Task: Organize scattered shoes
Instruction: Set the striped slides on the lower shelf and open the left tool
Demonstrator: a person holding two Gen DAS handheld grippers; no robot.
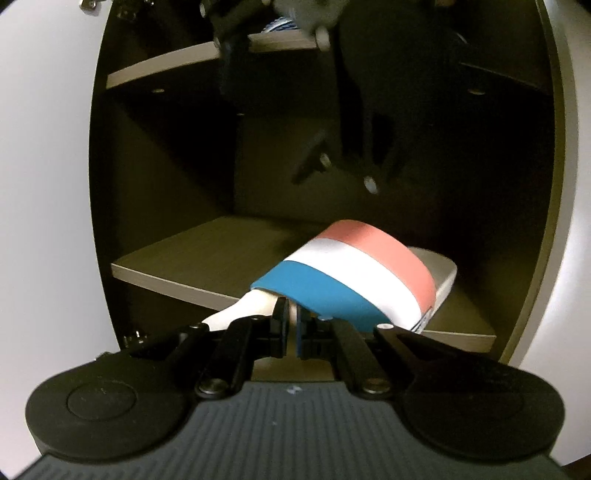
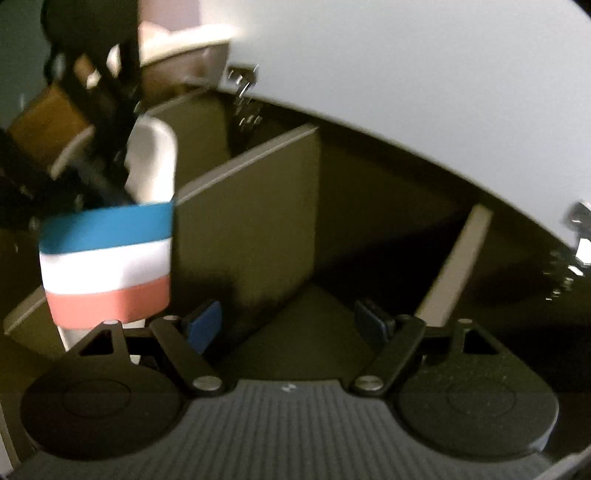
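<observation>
A white slide sandal with a blue, white and red strap rests with its toe on the lower shelf of a dark cabinet. My left gripper is shut on the thin white sole at the heel end. My right gripper stands open with nothing between its fingers, to the right of the same sandal. In the left wrist view it shows as a dark blurred shape hanging above the sandal inside the cabinet. The left gripper appears dark and blurred at the sandal's white sole.
An upper shelf carries a blue-and-white shoe, mostly hidden. White cabinet doors stand open on both sides, with metal hinges. Dark shelf boards cross the right wrist view at an angle.
</observation>
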